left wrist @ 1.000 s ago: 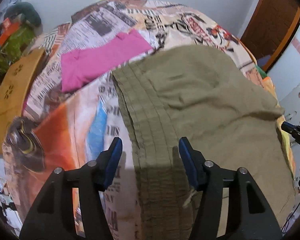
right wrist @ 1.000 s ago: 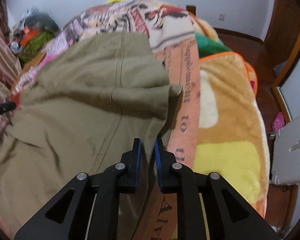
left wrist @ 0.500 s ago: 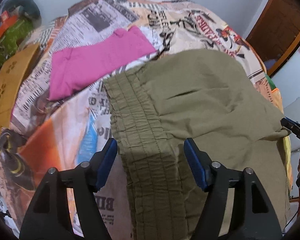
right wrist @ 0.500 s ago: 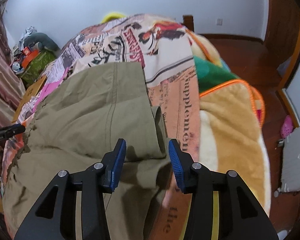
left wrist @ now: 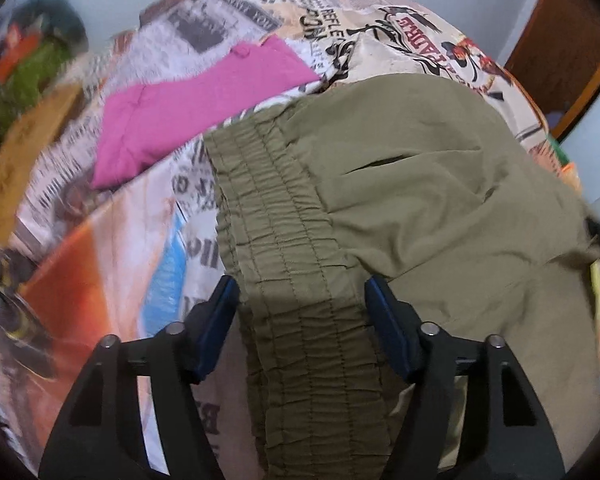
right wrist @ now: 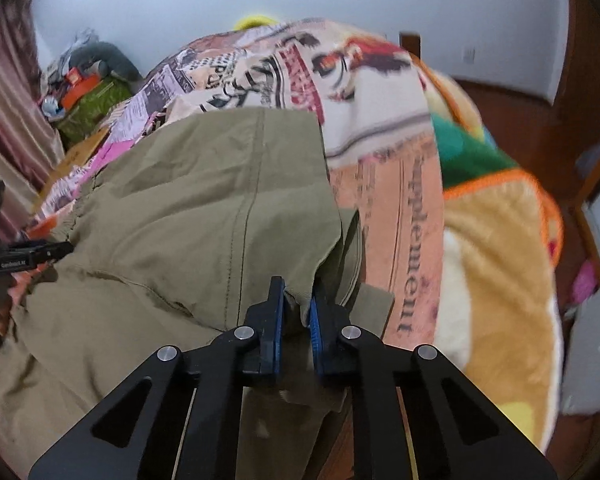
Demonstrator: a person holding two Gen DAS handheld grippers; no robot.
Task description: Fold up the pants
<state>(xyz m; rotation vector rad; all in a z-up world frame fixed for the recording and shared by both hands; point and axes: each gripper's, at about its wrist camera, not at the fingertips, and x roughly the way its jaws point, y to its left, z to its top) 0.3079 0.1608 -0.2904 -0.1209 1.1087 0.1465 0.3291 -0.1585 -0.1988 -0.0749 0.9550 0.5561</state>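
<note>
**Olive pants across a newsprint bedspread**

Newsprint-patterned bedspread (left wrist: 228,20) carries the olive pants (left wrist: 420,184), their elastic waistband (left wrist: 292,264) running away from the left gripper (left wrist: 300,320), whose jaws stand wide astride it. Legs stretch rightward, where the right gripper (right wrist: 296,308) pinches a fabric edge. A pink garment (left wrist: 196,104) lies beside the waistband.

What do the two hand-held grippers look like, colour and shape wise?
Both look alike. The left hand-held gripper has matte black triangular arms with cut-out openings, silver pivot screws, and flat blue pads inside its fingers. The right hand-held gripper has the same black frame, silver screws and blue pads. No cables or sleeves show near either.
</note>
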